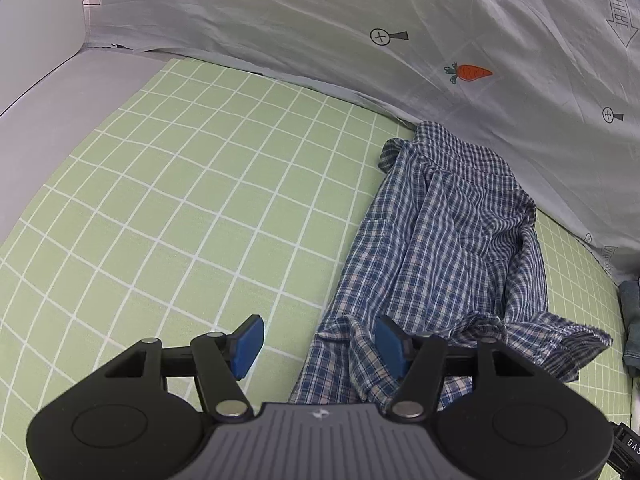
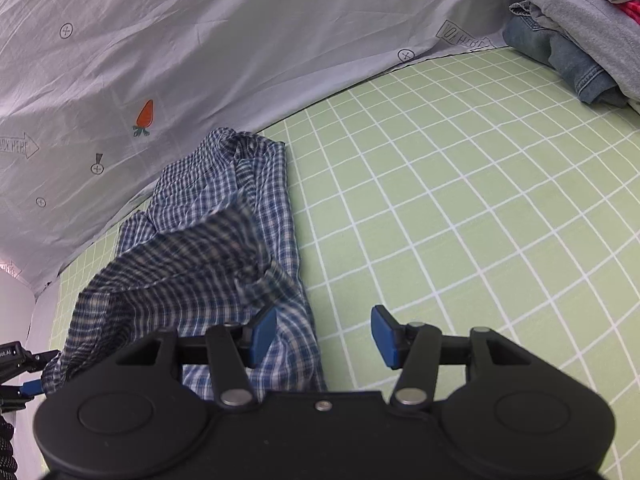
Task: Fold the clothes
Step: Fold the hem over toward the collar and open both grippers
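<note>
Left wrist view shows the blue-and-white checked shirt lying crumpled in a long heap on the green grid sheet, running from the centre right of the frame down to the lower middle. Its far end touches the grey printed cloth that rises across the top of the frame, marked with a small carrot. The left gripper sits at the bottom centre with its blue fingers spread apart and released; the right-hand finger lies over the shirt's near edge, the left-hand one over bare sheet, and nothing is pinched between them. A bit of denim shows at the right edge.

Right wrist view has the same shirt in the centre left, part of it blurred and bunched up. The right gripper at the bottom centre also has its fingers parted and released, one over the shirt's edge and one over the sheet. A pile of clothes, grey, red and denim, rests on the sheet in the upper right, well apart from the shirt. The other gripper's tip shows at the lower left edge, beside the shirt.
</note>
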A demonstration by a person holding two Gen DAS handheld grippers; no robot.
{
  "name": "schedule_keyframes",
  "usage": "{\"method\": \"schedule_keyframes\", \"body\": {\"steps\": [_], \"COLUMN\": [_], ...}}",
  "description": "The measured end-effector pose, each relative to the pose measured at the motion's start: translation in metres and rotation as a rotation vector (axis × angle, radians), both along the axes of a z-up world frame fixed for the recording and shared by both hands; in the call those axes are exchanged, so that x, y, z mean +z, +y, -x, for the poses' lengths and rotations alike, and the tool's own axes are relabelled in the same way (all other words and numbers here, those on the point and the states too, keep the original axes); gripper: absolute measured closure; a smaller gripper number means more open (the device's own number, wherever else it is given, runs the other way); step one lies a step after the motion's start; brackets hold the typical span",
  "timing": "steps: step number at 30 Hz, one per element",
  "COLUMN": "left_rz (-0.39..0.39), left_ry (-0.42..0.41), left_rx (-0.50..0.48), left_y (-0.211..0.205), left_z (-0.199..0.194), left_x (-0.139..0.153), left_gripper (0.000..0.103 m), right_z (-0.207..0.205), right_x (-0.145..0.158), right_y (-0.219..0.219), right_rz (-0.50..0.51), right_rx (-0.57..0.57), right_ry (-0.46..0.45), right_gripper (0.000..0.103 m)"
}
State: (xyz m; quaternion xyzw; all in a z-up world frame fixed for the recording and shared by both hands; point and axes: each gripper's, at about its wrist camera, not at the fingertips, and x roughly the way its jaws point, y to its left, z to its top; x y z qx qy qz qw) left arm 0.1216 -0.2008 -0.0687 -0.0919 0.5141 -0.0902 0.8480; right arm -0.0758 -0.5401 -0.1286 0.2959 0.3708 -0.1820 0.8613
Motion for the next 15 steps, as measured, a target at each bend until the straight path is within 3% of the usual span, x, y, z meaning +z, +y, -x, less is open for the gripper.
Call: {"method": "schedule_keyframes", "body": {"steps": [8,13,14,15], "left_rz": [-0.013,-0.003,-0.003,-0.004], "left_ry": [0.01,-0.002,-0.003,-0.003], "left_rx": [-0.054,-0.04,-0.041,-0.042], "left_y": [-0.003,0.006,0.008,0.009], "left_z": [0.021,0.018,0.017,0.015], "left_x": [-0.004,-0.002,-0.002,-0.001], "left_gripper": [0.037,0.035,0.034,0.034], "right_z": [-0.015,-0.042,-0.05,-0.058], "right_x": [0.0,-0.002,-0.004,-0.006], "right_y": [0.018,0.018,0.018,0.018], "right_rz": [0.031,0.063,0.076,0.086], "right_rx": [0.098,0.152,0.162,0.168], "right_ry": [-0.002,-0.007,-0.006,-0.001], "right_gripper": [0.049,0.05,0.053,0.064]}}
